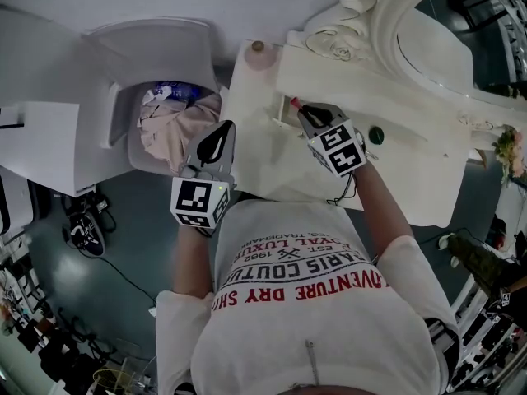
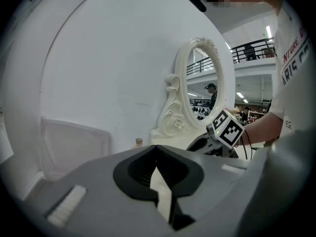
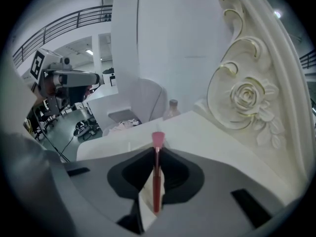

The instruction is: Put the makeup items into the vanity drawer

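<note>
So far, by the look of it, you are early in the job: your right gripper (image 1: 305, 113) is pinching a slim red makeup stick (image 3: 156, 181) between its closed jaws, the pink tip poking out ahead, and it hangs over the white vanity top (image 1: 272, 159) rather than inside any drawer. Your left gripper (image 1: 221, 137) has its jaws pressed together on nothing and sits off the vanity's edge, at about eight o'clock from the right one. No view shows an open drawer, so I judge the opening, the drop and the rest of the items are all left to do. A small bottle (image 1: 258, 49) stands on the vanity's corner at eleven o'clock from the held stick, and a small green round thing (image 1: 376, 135) lies at three o'clock from the right gripper; what it is I cannot tell. Only the head view gives you that layout, plus the bin (image 1: 119, 118) at nine o'clock beside the vanity. The right gripper view alone shows the pinch itself and the carved rose (image 3: 245, 98) of the mirror frame at two o'clock, while the left gripper view shows the oval mirror (image 2: 202, 88) upright.
</note>
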### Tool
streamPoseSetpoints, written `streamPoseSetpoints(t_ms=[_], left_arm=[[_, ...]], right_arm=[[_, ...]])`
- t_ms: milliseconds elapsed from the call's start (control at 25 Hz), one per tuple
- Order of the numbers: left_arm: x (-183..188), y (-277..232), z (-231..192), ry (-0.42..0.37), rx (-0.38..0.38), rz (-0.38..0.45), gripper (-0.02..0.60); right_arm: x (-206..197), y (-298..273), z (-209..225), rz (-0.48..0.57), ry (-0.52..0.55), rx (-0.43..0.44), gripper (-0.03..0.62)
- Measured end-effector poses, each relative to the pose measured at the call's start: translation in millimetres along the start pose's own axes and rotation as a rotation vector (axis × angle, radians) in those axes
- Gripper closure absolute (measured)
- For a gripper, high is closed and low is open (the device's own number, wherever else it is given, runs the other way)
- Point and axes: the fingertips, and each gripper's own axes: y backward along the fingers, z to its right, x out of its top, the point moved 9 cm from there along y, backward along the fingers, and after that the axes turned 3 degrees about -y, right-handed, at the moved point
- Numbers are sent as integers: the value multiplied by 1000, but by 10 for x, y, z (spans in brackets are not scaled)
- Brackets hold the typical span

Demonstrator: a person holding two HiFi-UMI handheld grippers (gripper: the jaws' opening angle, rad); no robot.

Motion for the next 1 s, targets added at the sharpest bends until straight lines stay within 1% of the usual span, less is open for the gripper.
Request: streamPoseSetpoints(t_ms=[80,200,280,400,640,840,1000], left_arm=[[-20,8,-37,4,4,-7,571],[-41,14,-68,7,-1,-15,571],[-48,2,-71,15,-12,-16,571],[-16,-34,-33,22,-34,-9,571],[121,-189,152,-11,-93,6,571],[172,-402,468,-33,-154,-1,571],[170,-583,819,-38,-206,-5,571]], right_arm=[[-11,-32,-11,-14,-1,9,542],[-41,-39,-36,-18,-33,47,540],[-57,-10,-44,-7,-48,58,519],[-106,78,-27,3,-60,38,507],[-294,377,72,17,-107,-18,497],[-588,724,229,18,-161,-70,497],[-914,1008,330,2,-202,-100,497]])
